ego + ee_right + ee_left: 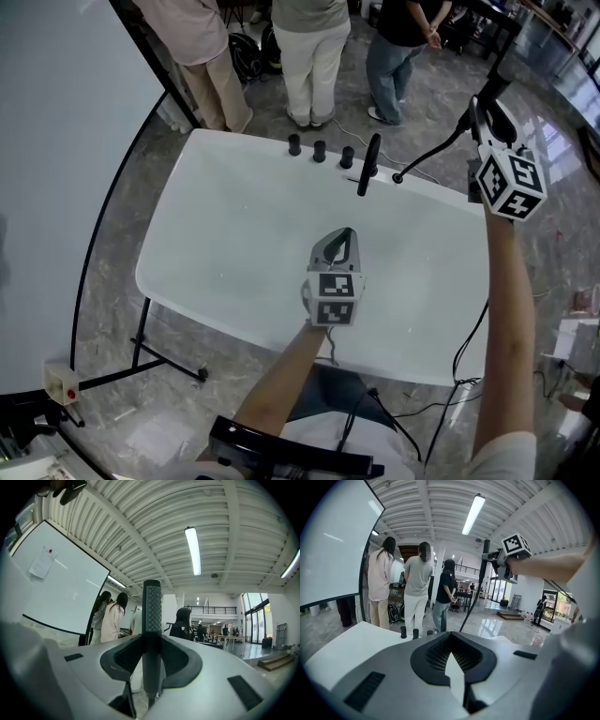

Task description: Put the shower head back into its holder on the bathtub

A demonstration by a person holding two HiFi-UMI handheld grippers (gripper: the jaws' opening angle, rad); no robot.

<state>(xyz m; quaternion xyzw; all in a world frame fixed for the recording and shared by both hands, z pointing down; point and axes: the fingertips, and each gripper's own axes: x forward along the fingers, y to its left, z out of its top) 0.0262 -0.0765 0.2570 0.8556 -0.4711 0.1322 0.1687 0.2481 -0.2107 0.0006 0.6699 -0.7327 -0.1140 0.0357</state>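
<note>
My right gripper (480, 141) is raised past the right end of the white bathtub (234, 253) and is shut on the black shower head (495, 111). In the right gripper view its handle (152, 606) stands upright between the pads of that gripper (151, 641). A black hose (436, 150) runs from it down to the tub's far rim. A tall black fitting (368, 164) stands on that rim, beside three black knobs (320, 150). My left gripper (335, 253) hovers over the tub's middle, jaws together and empty (451, 641). The left gripper view shows the held shower head (486, 559) up at the right.
Three people (309, 56) stand just beyond the tub's far side. A large whiteboard (56, 187) leans at the left, and its black frame foot (141, 337) reaches under the tub's left end. Cables (469, 347) trail on the marble floor at the right.
</note>
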